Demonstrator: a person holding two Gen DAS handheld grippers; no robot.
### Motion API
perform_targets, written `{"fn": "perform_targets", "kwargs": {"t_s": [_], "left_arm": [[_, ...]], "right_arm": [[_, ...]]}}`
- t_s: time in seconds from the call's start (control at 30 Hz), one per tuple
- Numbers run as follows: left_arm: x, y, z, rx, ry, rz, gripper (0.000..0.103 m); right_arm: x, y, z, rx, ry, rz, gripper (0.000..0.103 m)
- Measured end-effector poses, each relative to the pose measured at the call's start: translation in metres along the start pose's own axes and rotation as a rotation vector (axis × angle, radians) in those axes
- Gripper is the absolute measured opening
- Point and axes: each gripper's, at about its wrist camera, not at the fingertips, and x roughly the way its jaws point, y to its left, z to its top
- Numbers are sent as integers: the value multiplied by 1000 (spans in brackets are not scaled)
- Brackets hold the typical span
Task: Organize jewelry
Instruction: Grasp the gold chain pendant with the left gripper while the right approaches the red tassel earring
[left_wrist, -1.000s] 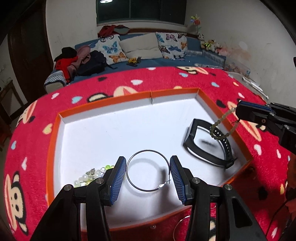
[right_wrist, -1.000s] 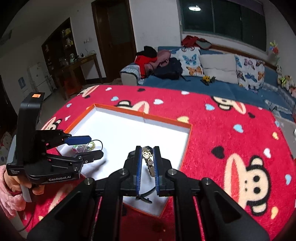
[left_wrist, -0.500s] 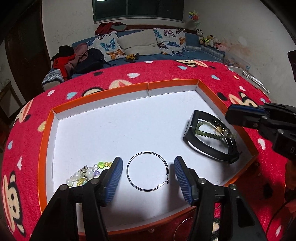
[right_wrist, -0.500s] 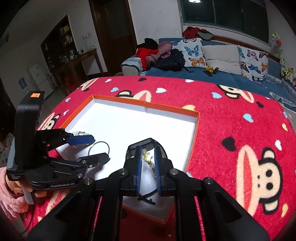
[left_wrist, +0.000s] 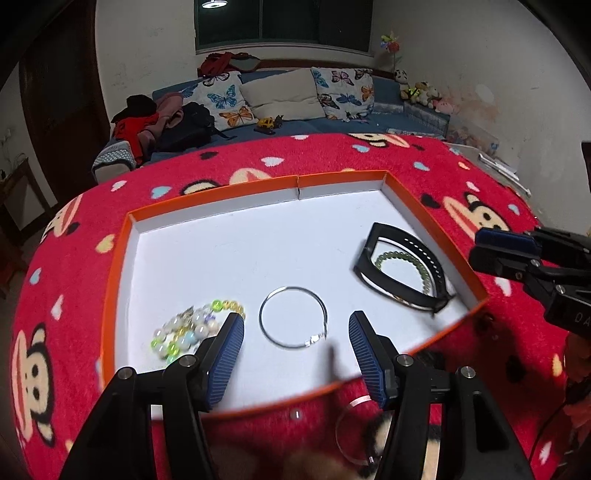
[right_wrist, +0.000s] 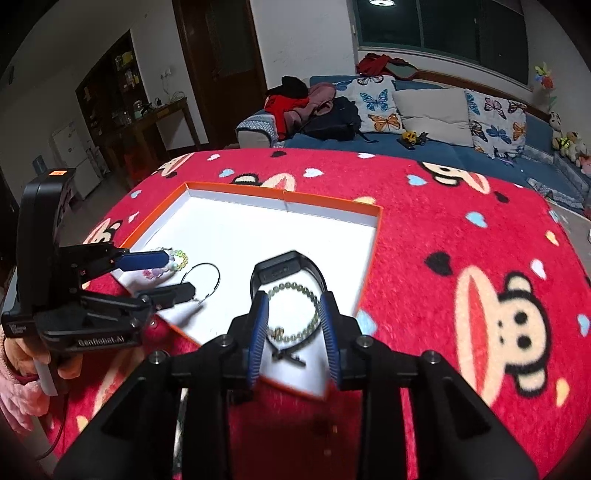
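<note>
A shallow white tray with an orange rim lies on the red cartoon blanket. In it are a silver hoop, a pile of pale and green beads, a black band and a green bead bracelet lying inside the band. My left gripper is open and empty over the tray's near edge, by the hoop. My right gripper is open and empty above the bracelet.
A second silver hoop lies on the blanket in front of the tray, under my left gripper. A blue sofa with butterfly cushions stands behind the table. A dark wooden door and shelf are at the back left.
My right gripper opened and let go of the green bead bracelet, which now lies inside the black band. Both grippers drew back from the tray a little.
</note>
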Motion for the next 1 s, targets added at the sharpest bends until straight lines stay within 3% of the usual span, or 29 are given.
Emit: {"fn": "perform_targets", "kwargs": {"t_s": [0.1,0.33,0.73,1.0], "left_arm": [[-19,0,-11,-12,-14,3,63],[-59,1,-47,-53,-23,14,63],[-101,-24,-143,-79,8,-17,62],[-110,-48,-171,-21,6,-51,36]], "right_arm": [[-12,2,-12,3,-3,-15,43],[-32,12,-48,-29,9,-58,52],[-54,20,-101,18,29,-35,54],[-54,14,-121,70,55,10,54]]}}
